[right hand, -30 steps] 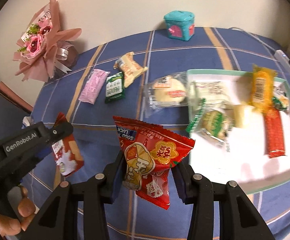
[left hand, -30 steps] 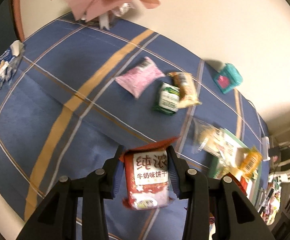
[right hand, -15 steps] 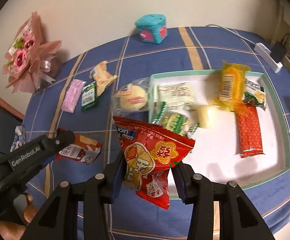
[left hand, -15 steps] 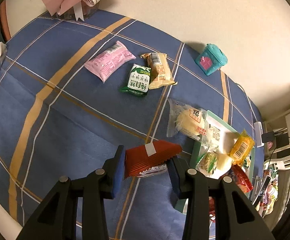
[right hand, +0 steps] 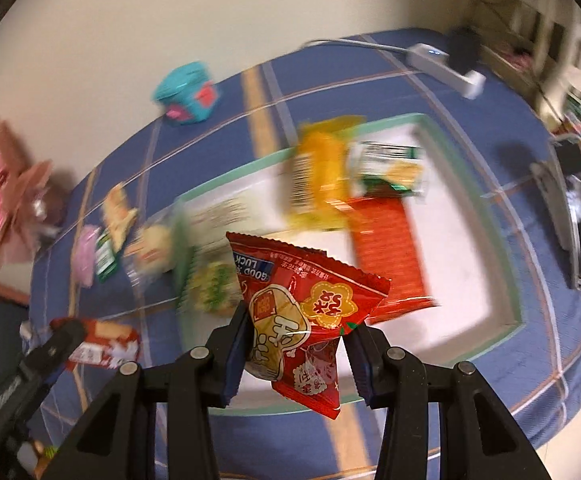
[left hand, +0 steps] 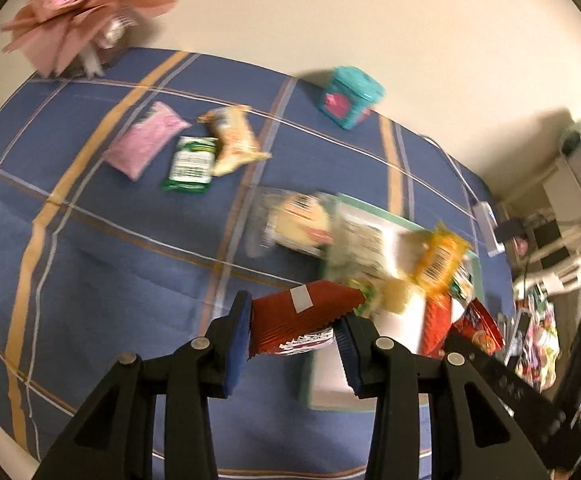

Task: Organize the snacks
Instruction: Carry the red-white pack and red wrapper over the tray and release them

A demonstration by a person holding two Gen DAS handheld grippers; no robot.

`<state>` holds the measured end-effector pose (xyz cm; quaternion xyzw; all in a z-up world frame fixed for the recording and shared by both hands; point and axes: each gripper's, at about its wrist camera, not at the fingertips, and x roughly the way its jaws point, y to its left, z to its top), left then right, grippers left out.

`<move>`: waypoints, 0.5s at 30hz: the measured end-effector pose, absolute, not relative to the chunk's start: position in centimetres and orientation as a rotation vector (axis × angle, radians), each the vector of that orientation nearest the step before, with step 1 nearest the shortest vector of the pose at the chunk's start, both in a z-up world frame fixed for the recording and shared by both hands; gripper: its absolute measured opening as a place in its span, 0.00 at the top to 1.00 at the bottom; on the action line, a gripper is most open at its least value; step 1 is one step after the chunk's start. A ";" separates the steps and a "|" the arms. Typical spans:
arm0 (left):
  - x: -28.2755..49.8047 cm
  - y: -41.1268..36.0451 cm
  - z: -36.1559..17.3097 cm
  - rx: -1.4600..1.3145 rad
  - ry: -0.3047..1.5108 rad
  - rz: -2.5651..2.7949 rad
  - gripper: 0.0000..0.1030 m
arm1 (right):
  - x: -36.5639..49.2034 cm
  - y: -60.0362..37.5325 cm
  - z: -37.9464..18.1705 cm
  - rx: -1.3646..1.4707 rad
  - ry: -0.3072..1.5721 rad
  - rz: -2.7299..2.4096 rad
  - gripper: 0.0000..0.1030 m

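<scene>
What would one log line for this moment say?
left tongs: hold biscuit pack | right tongs: hold red snack bag | tray: partly filled

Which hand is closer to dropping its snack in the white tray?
Probably the right gripper: its red snack bag hangs over the tray. The left gripper's dark red packet sits beside the tray's edge.

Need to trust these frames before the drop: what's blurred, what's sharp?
Left wrist view: tray snacks smeared, held dark red packet crisp. Right wrist view: tray contents streaked, red snack bag sharp; fisheye bends the blue cloth edges.
</scene>
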<state>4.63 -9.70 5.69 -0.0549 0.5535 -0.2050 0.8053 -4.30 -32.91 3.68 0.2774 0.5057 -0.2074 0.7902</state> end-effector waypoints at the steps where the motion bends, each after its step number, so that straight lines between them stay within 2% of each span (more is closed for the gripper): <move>1: 4.2 -10.4 5.7 -0.104 1.187 -0.456 0.59 | -4.8 -33.9 3.5 0.612 1.091 -0.469 0.54; 15: 0.1 -18.4 2.9 0.096 1.274 -0.604 0.59 | -7.1 -37.9 1.7 0.711 1.120 -0.527 0.54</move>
